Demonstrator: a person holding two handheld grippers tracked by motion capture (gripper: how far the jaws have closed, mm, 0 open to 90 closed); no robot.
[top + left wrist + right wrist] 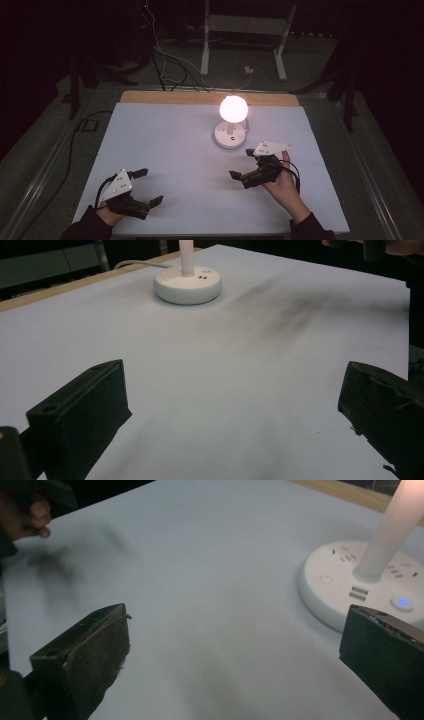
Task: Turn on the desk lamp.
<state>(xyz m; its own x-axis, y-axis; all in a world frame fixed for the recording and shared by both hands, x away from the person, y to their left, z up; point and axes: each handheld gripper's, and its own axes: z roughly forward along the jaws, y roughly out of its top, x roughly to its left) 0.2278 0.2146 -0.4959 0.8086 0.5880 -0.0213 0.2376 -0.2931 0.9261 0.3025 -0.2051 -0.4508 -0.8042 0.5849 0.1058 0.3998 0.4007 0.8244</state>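
Observation:
A lit lamp with a glowing round bulb [233, 108] stands on a white round base [230, 135] at the back middle of the pale table [170, 145]. The base [187, 284] has sockets and a small blue light [402, 602]. My left gripper [148, 186] rests open near the front left, with nothing between its jaws. My right gripper [242, 165] is open just in front of the lamp base [345, 587], its jaws empty. In the left gripper view the gripper [235, 410] points toward the lamp; in the right gripper view the gripper [240, 655] has the base near its right jaw.
The room is dark around the table. A wooden strip [210, 98] runs along the table's far edge. Cables [170, 65] and white stand legs [205, 45] lie on the floor behind. A black cable [75, 145] runs past the table's left side.

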